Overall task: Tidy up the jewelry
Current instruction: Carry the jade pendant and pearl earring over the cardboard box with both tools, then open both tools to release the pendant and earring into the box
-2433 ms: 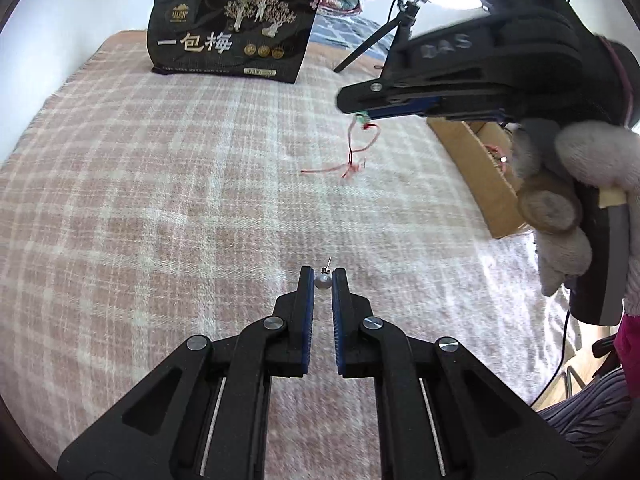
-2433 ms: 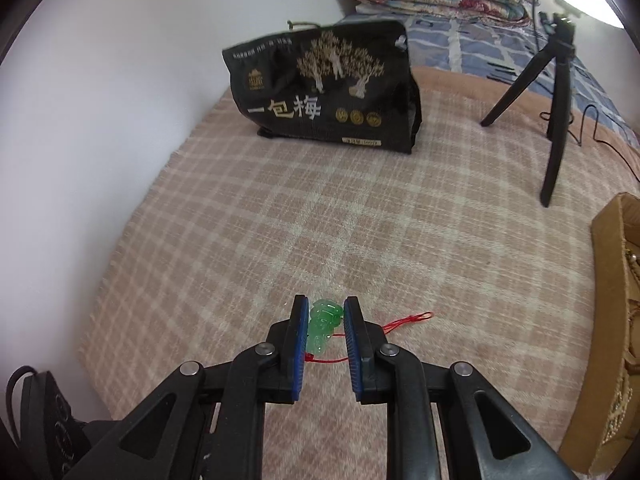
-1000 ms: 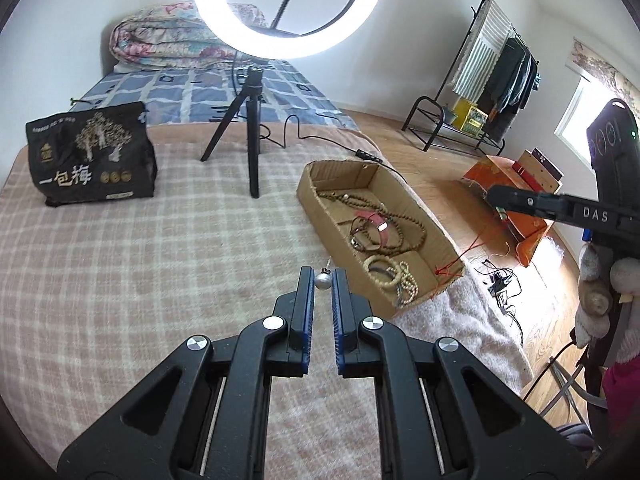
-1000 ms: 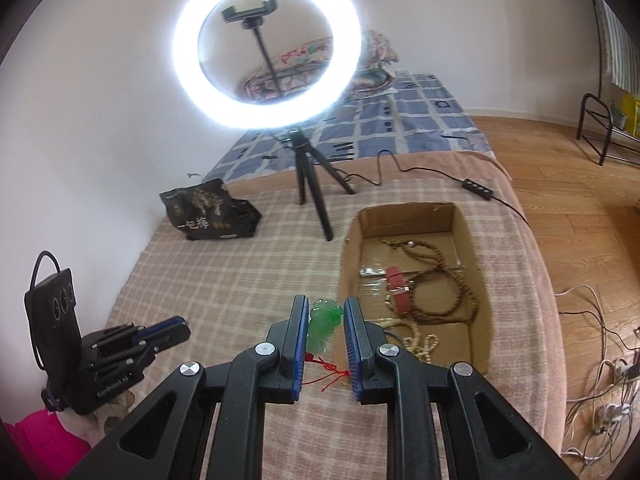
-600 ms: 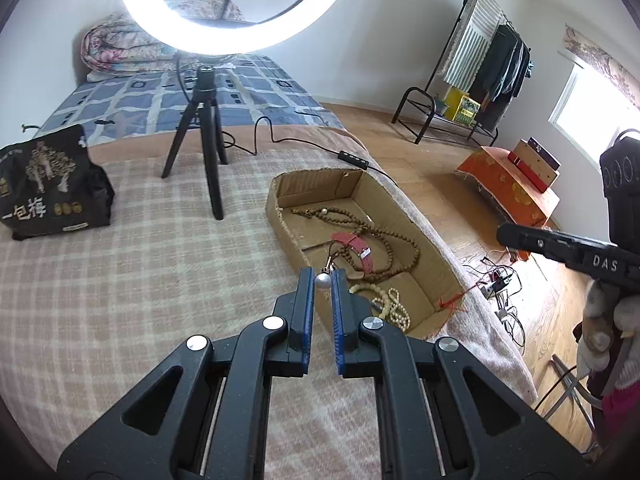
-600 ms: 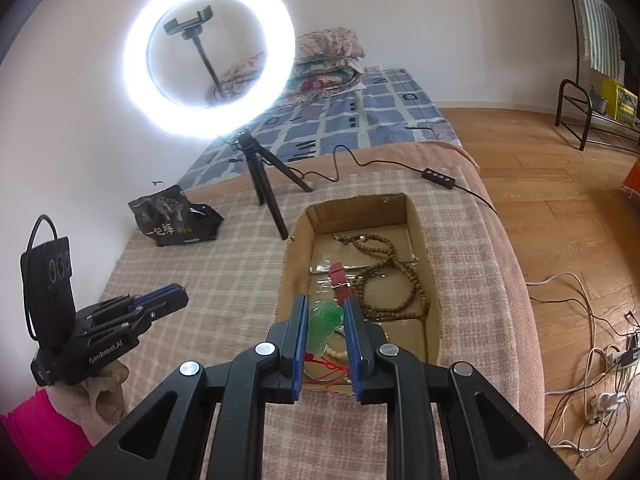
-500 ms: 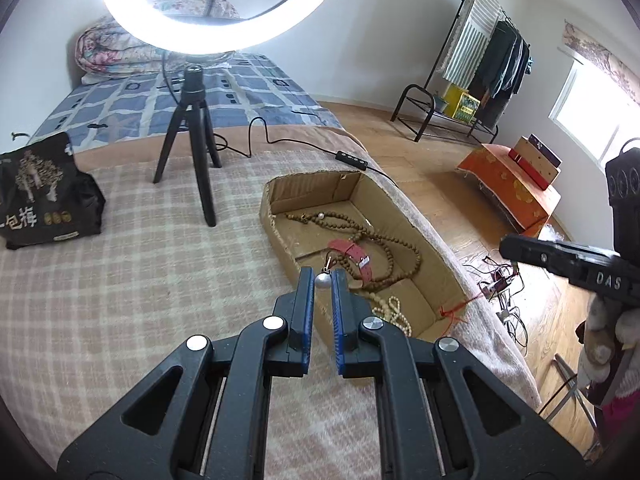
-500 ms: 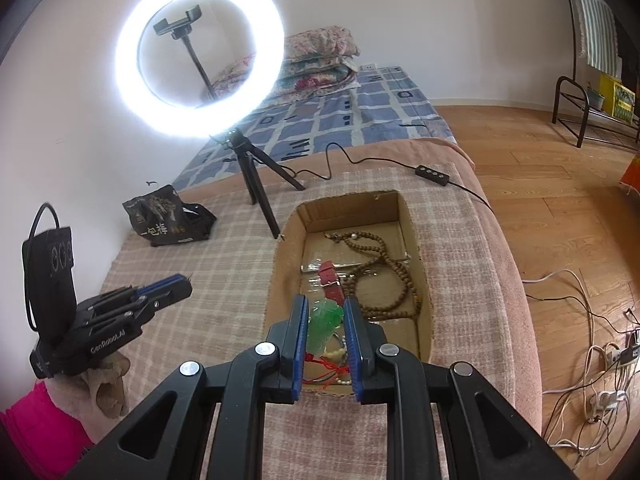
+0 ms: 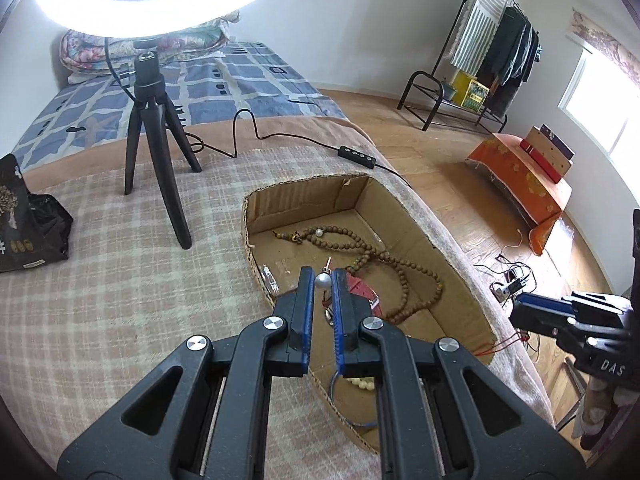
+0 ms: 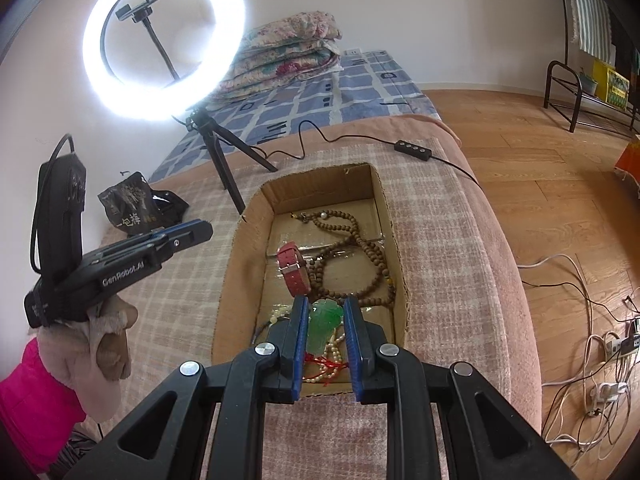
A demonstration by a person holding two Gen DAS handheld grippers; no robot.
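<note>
Jewelry in both hands, and both over the cardboard box (image 10: 224, 304) on the bed's plaid blanket (image 9: 120, 300)! My left gripper (image 9: 321, 282) is clenched on a tiny silver bead earring (image 9: 322, 280), its little post poking up past the pads; my right gripper (image 10: 326, 322) is clamped on a green jade pendant (image 10: 326, 320) with a red cord (image 10: 326, 364) trailing below. The earring I judge feather-light, hard and slick, so a pinch square on the ball is the only safe hold, or it squirts out. The pendant looks stiff and brittle, one to set down low rather than drop, gripped across its flat faces while the limp cord just dangles. My left view shows the box's far end, the wooden bead necklace (image 9: 380, 256) and the other jaws out at the right edge. Only my right view gives the red watch strap (image 10: 294, 268) in full, the pale beads under the pendant, and a gloved hand (image 10: 108, 336) carrying the left tool.
</note>
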